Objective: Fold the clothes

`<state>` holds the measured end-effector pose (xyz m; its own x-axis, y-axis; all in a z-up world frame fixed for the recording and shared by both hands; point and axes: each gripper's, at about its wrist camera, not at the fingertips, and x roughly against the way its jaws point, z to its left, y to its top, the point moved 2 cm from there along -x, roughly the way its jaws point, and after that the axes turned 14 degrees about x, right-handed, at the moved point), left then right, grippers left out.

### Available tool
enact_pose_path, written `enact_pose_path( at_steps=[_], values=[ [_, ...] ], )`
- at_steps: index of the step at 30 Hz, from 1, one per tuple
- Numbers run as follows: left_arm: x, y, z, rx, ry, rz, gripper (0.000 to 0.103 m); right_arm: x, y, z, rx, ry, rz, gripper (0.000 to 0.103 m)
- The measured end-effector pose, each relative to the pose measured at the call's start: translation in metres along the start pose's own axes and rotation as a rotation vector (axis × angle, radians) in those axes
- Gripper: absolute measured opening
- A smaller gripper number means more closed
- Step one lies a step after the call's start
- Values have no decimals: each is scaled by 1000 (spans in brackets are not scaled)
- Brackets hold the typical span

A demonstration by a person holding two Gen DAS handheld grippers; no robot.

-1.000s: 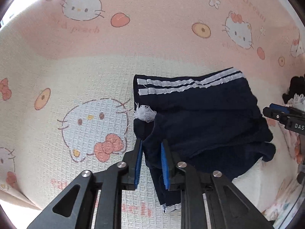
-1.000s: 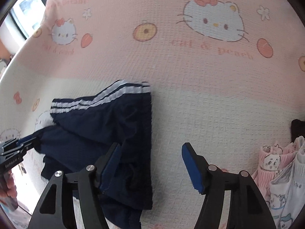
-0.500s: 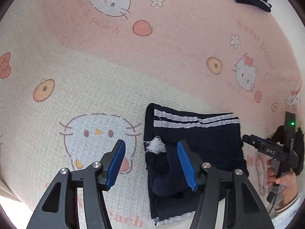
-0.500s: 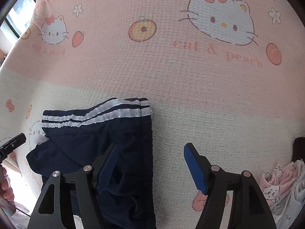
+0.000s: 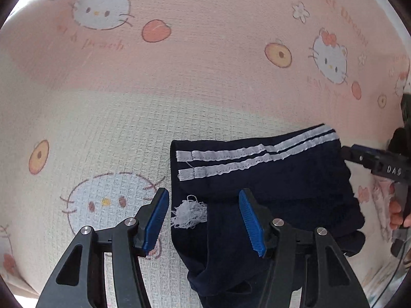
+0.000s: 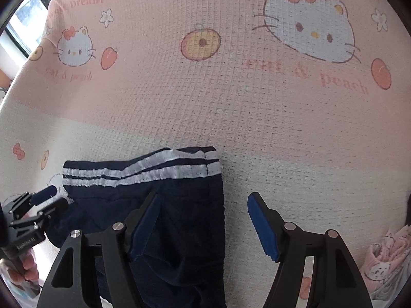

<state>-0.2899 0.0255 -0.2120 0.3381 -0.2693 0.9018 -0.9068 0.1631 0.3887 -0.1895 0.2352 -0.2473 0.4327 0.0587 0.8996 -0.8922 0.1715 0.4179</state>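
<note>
Left gripper [image 5: 204, 218] lower, nearer than half second ago, spread wide, empty, straddling frayed white tuft [image 5: 189, 215] on navy shorts [image 5: 269, 179]. Right gripper [image 6: 203, 222] likewise released over shorts' right edge. Waffle-weave cat-print blanket [image 5: 128, 115] beneath; pink clothes [image 6: 385, 254] right.

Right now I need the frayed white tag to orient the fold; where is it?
In the left wrist view, the frayed white tag sits on the navy shorts' left edge, below the white stripes, between the open left tongs.
</note>
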Motion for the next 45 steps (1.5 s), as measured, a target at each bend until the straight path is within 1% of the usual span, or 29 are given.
enact_pose_path(
  at_steps=[2, 7, 8, 10, 13, 14, 15, 16, 17, 19, 21, 23, 24, 25, 26, 27, 28, 29, 30, 32, 33, 36, 38, 40, 42, 45],
  values=[
    [-3, -1, -3, -30, 14, -1, 54, -3, 0, -2, -20, 16, -10, 70],
    [4, -6, -4, -115, 48, -87, 54, -1, -8, -3, -60, 59, -65, 68],
    [5, -7, -5, -134, 49, -100, 54, 0, -10, -3, -64, 72, -76, 68],
    [5, -9, -4, -160, 31, -113, 54, -1, -12, -2, -60, 68, -73, 68],
    [-2, -11, 2, -138, -17, -87, 54, -2, -13, -2, -53, 60, -69, 66],
    [-4, -11, 4, -120, -33, -81, 53, -3, -14, -2, -51, 58, -67, 61],
    [-7, -12, 6, -100, -47, -74, 53, -3, -15, -2, -48, 55, -66, 59],
    [-9, -12, 8, -80, -60, -68, 50, -3, -15, -2, -46, 52, -64, 59],
    [-10, -13, 10, -61, -70, -63, 45, -4, -16, -2, -44, 50, -62, 59],
    [-11, -15, 11, -38, -87, -53, 41, -5, -17, -2, -39, 44, -59, 59],
    [-11, -17, 11, -35, -96, -50, 39, -5, -18, -1, -34, 39, -56, 59],
    [-10, -20, 10, -45, -85, -62, 37, -8, -18, -1, -22, 38, -52, 55],
    [-10, -21, 9, -51, -80, -69, 36, -9, -17, 0, -12, 40, -49, 54],
    [-11, -21, 8, -57, -78, -73, 34, -12, -16, 0, -5, 35, -44, 54],
    [-11, -22, 7, -62, -70, -77, 30, -14, -15, 1, 2, 30, -38, 51],
    [-12, -21, 6, -64, -53, -80, 27, -15, -13, 2, 16, 18, -36, 43],
    [-13, -21, 6, -65, -37, -83, 23, -17, -11, 4, 31, 6, -34, 40],
    [-15, -20, 6, -66, -20, -86, 20, -17, -9, 5, 44, -7, -36, 35],
    [-15, -20, 6, -65, -10, -91, 18, -16, -7, 7, 57, -12, -46, 26],
    [-12, -19, 6, -60, -4, -107, 16, -14, -4, 10, 72, -36, -62, 21],
    [-9, -18, 6, -61, -3, -114, 16, -11, -3, 12, 89, -50, -67, 15],
    [-2, -17, 5, -74, -9, -127, 13, -4, 1, 19, 145, -90, -78, 14],
    [3, -15, 4, -87, 2, -138, 13, 2, 4, 22, 186, -117, -89, 14],
    [8, -10, 0, -103, 10, -146, 12, 12, 5, 23, 199, -142, -114, 14],
    [13, -2, -2, -102, 9, -161, 12, 22, 10, 18, 191, -128, -146, 14],
    [24, 8, -2, -91, 6, -185, 12, 30, 17, 5, 144, -108, -164, 14]
  ],
)
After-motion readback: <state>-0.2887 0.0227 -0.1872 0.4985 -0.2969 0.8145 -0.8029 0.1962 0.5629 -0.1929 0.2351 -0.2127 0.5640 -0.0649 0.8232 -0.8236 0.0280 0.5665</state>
